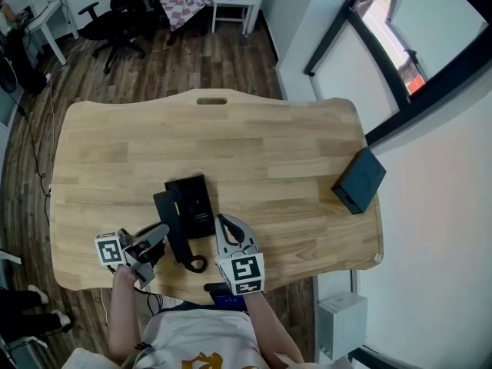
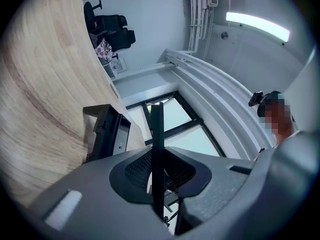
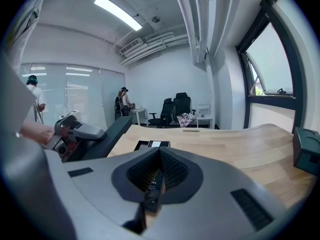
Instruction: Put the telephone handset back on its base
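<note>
While my left gripper (image 1: 156,239) grips the handset (image 1: 169,217) with its fingers clamped, just left of the base (image 1: 196,202), my right gripper (image 1: 222,221) sits beside the base, fingers together; the base's white label is too small to read

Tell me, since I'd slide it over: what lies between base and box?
Only bare table between the base and the box, in the head view.

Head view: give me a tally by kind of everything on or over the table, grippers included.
telephone base: 1
telephone handset: 1
phone cord: 1
black box: 1
grippers: 2 (left gripper, right gripper)
Total: 6
</note>
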